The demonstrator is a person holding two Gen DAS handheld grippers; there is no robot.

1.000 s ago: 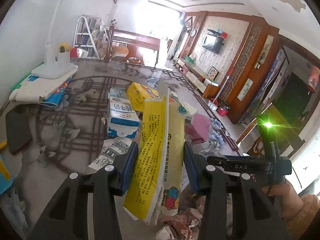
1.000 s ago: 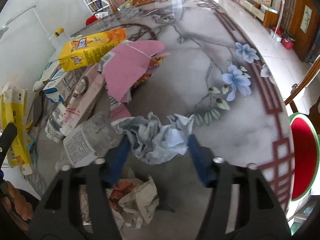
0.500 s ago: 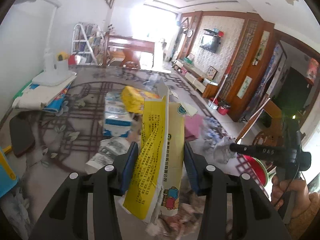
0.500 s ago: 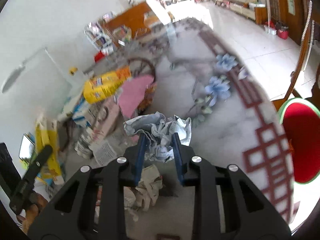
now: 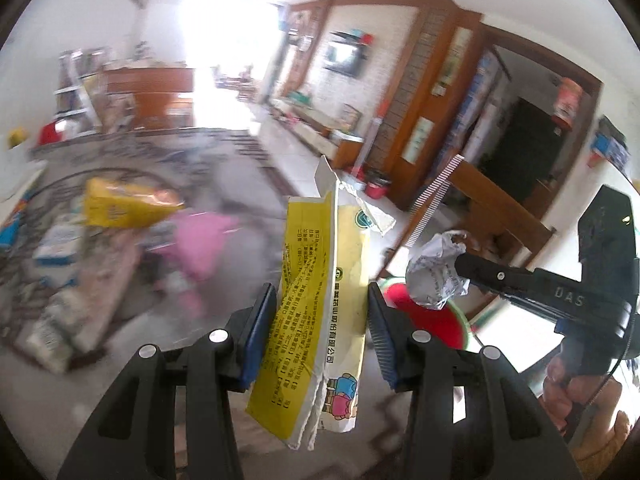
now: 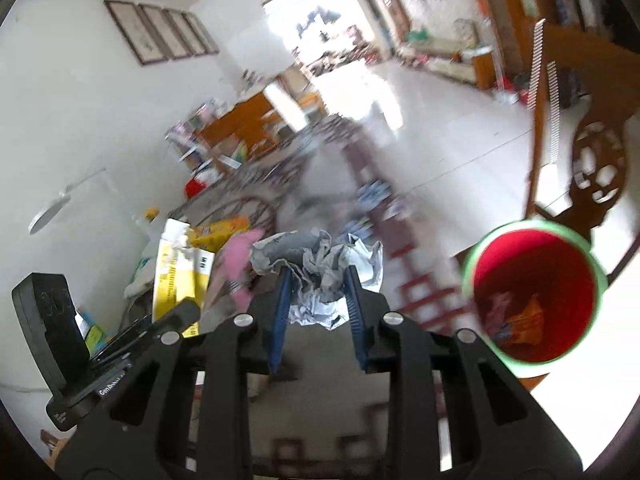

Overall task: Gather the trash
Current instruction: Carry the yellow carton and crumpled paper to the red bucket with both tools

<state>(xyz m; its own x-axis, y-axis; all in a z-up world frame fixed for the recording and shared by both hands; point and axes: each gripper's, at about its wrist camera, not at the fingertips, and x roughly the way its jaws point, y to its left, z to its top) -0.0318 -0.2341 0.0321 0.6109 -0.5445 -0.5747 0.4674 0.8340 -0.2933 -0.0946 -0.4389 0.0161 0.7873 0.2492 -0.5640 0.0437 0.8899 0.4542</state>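
Observation:
My left gripper (image 5: 318, 330) is shut on a flattened yellow carton (image 5: 316, 312) that stands upright between its blue pads, held above the table. My right gripper (image 6: 318, 302) is shut on a crumpled grey-white paper wad (image 6: 320, 264), lifted off the table. The wad (image 5: 434, 276) and right gripper also show in the left wrist view, at the right. A red bin with a green rim (image 6: 534, 294) stands beside the table, right of my right gripper, with some trash inside. It also shows in the left wrist view (image 5: 432, 318), partly hidden by the wad.
More trash lies on the patterned table (image 5: 224, 216): a yellow box (image 5: 124, 204), a pink sheet (image 5: 200, 240) and milk cartons (image 5: 56, 240), all blurred. A carved wooden chair (image 6: 576, 152) stands behind the bin.
Both grippers have risen and swung right toward the red bin. The right gripper closed on the paper wad and lifted it off the table. The left still holds the carton.

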